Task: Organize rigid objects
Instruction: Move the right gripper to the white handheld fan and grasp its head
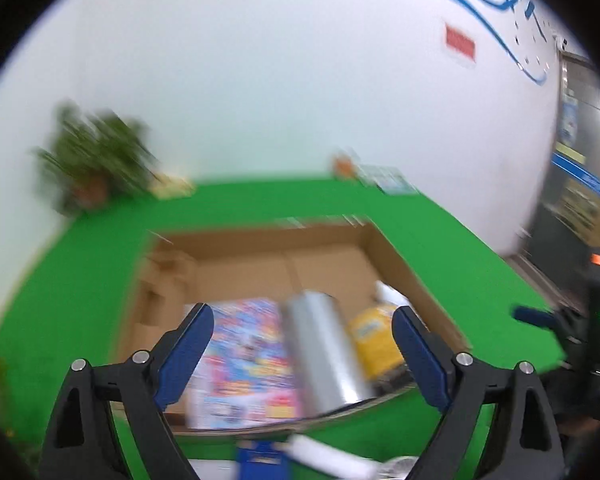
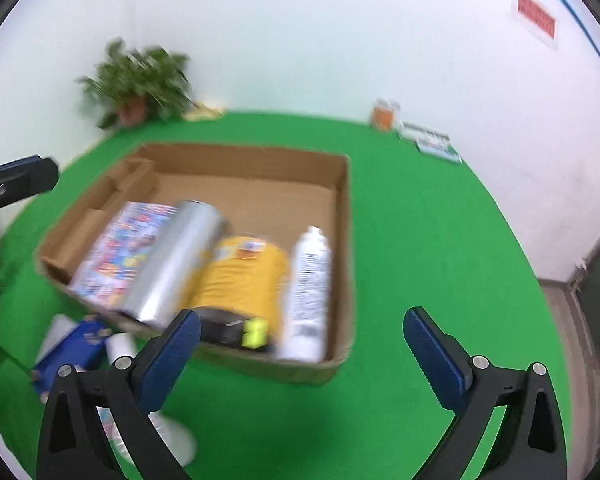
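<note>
Surveying the scene: we list its parts from largest to smallest.
Tabletop (image 2: 420, 240): we see green felt-like cover reaching to a white wall; a potted plant (image 2: 140, 84) stands at the far corner.
Cardboard box (image 2: 260, 164): we find it open-topped and shallow, resting on the tabletop and already holding four items side by side.
Colourful flat package (image 2: 120, 252): it lies at the box's left; we judge it stiff, light, best pinched by its edges. Its print is too blurred for us to read.
Silver cylinder (image 2: 176, 264): it lies on its side, touching the package; we judge it smooth, slippery and prone to roll, so we would grip across its middle.
Yellow container (image 2: 244, 276): it has a dark cap toward us; we judge it rigid and probably the heaviest. Its label is unreadable.
White spray can (image 2: 310, 292): it lies nearest the box's right wall; we judge it hard and slick, best taken across the body. Its dense text is illegible.
Blue box (image 2: 72, 348): it waits outside, near the box's front-left corner, beside pale cylindrical items we cannot identify.
Left gripper (image 1: 302, 344): we see its fingers spread wide, holding nothing, above the box's near edge.
Right gripper (image 2: 302, 344): its fingers are likewise wide and empty, above the tabletop in front of the box.
</note>
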